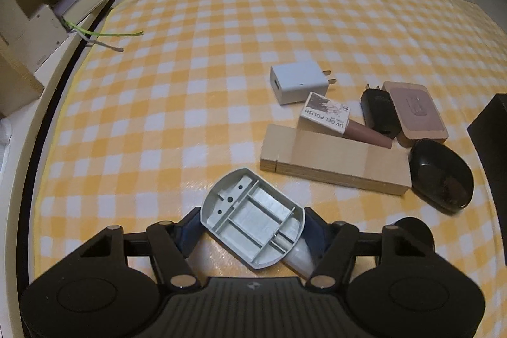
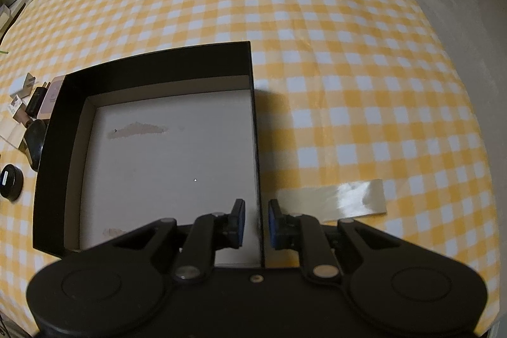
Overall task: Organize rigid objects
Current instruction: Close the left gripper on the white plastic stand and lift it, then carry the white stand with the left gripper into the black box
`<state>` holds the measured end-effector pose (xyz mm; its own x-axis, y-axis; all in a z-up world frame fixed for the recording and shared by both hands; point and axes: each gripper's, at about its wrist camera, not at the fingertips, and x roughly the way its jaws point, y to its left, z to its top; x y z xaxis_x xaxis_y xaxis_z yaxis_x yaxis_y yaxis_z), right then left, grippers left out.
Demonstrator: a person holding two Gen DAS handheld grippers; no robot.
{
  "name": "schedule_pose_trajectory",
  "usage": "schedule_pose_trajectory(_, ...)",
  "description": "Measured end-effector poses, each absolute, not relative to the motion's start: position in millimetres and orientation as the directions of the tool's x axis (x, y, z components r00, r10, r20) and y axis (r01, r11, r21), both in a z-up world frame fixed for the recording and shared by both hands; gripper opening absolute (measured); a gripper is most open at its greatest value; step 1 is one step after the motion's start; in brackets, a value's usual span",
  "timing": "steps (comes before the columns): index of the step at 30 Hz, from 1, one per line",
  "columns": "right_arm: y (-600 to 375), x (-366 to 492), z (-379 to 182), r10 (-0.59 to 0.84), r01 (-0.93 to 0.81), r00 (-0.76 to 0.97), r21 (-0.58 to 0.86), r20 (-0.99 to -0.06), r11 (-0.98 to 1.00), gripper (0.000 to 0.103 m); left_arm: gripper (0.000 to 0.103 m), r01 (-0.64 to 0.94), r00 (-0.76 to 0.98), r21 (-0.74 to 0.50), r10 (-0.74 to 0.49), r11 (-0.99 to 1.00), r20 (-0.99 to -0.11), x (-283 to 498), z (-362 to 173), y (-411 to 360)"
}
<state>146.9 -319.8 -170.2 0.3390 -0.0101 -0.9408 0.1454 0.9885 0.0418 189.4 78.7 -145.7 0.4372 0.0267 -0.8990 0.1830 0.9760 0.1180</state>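
Grey plastic tray [image 1: 253, 222] is clamped by the left gripper [image 1: 252, 230], near the wooden block [image 1: 336, 159]; the black box's [image 2: 149, 60] wall is straddled by the right gripper [image 2: 256, 220], narrowly parted.

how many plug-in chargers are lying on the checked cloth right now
2. The white charger lies farthest back; the black charger lies right of it, beside the pink-topped case. Others may hide behind the box.

The left gripper [image 1: 253, 230] is closed on a grey plastic part [image 1: 252, 219], fingers pressing both of its sides. The right gripper [image 2: 256, 224] has its fingers a little apart, one on each side of a black box wall [image 2: 258, 179].
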Motion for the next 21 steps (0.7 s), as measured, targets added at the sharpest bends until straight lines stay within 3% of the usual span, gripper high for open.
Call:
schedule_pose_trajectory(9,-317.2,144.6,-169.7,-0.014,0.147,0.349,0.040,-0.937,0.988,0.004,0.066,0.162,0.498,0.029,-0.057,0.986,-0.866,179.5,-106.2,69.9)
schedule_pose_trajectory(21,-318.0,141.1,-167.9,-0.032,0.157,0.382,0.031,-0.924,0.987,0.003,0.066,0.385,0.521,-0.122,-0.325,0.915,-0.789,168.2,-61.6,-36.8)
